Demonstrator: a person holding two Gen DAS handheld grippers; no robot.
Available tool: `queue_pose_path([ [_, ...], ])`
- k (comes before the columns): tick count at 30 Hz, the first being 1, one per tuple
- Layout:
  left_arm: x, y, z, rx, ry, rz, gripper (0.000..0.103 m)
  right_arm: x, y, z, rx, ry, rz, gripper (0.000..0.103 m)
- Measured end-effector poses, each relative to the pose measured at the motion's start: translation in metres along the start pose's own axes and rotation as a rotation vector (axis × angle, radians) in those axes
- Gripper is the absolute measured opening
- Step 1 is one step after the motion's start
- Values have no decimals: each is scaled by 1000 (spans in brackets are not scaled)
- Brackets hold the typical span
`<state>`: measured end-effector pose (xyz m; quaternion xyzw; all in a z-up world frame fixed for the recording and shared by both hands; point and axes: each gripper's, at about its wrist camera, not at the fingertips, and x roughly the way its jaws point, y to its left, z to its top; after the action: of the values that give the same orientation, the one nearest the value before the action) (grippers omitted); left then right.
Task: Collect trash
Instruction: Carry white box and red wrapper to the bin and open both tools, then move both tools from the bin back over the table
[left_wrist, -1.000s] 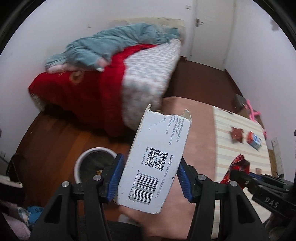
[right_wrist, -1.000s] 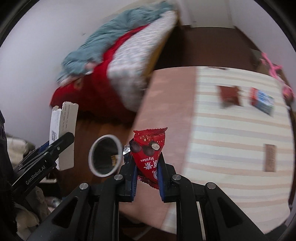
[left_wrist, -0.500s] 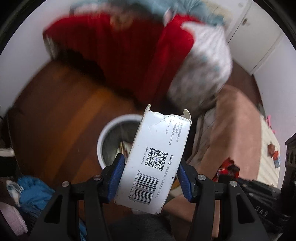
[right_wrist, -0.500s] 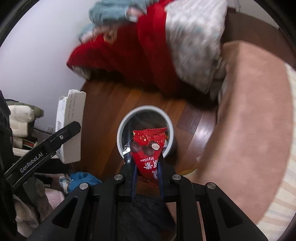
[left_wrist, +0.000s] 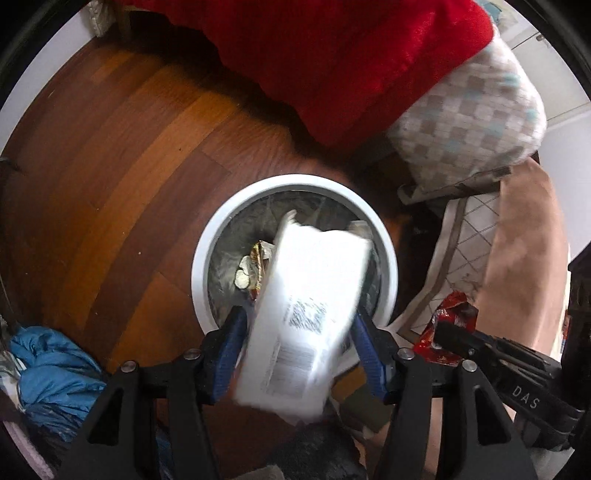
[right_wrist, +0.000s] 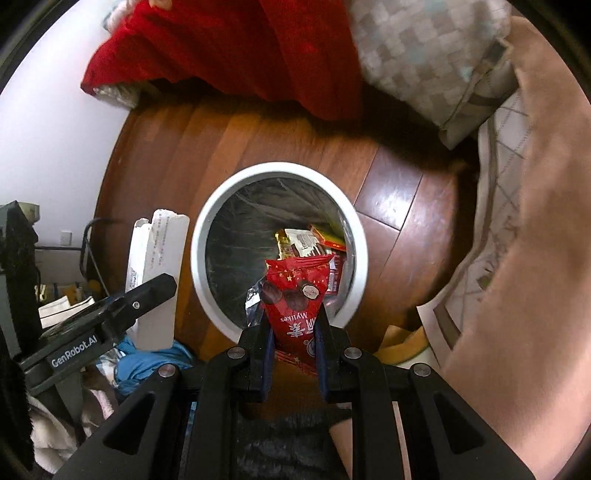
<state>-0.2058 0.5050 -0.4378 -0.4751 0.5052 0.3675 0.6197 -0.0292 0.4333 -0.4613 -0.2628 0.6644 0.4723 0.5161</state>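
**Two loads at the drop point**

Two pieces of trash hung over the white bin (left_wrist: 201, 258) when I checked my feeds. In the left wrist view the left gripper (left_wrist: 301, 332) pointed down at the bin's mouth, and the white box (left_wrist: 310, 314) stood between its blue pads, tilted toward one o'clock. The box was smeared with blur while the claw was sharp, so I could not tell whether the pads were pressing on it or not. Its upper end overlapped the bin's opening.

In the right wrist view the right gripper (right_wrist: 293, 332) was clamped tight on the red snack packet (right_wrist: 295, 302), which stood upright with its top edge over the bin's mouth. The bin's rim filled the middle of that feed, with a few wrappers (right_wrist: 303, 243) lying inside at about two o'clock. The box and the left claw showed at nine o'clock, just beside the rim.

The bin stood on the wooden floor (left_wrist: 110, 166). A red blanket (left_wrist: 351, 55) hung at twelve o'clock, and a blue cloth (left_wrist: 48, 362) lay at eight o'clock.
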Motion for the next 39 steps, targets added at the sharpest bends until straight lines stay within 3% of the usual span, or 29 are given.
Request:
queue_pose_path([
  [4,-3,13,3,-31,-7,13,77,20,4,15,-10,27,-3,20],
  [5,-3,16,4,-39,-12,16,94,26,5,18,-13,40,1,20],
  [6,-5,19,4,-45,-21,19,101,30,5,20,-12,54,6,24],
  [8,-8,21,3,-55,-35,33,101,35,3,21,-12,67,14,41],
  [10,-13,23,-2,-60,-56,50,101,36,3,21,-20,68,19,68],
  [16,-30,22,-23,-62,-150,137,101,30,4,10,-83,62,-40,103],
  [24,-45,6,-43,-32,-199,209,101,5,7,-9,-171,-9,-187,103],
  [39,-82,-18,-70,0,-253,203,101,-45,15,-35,-194,-98,-202,103],
])
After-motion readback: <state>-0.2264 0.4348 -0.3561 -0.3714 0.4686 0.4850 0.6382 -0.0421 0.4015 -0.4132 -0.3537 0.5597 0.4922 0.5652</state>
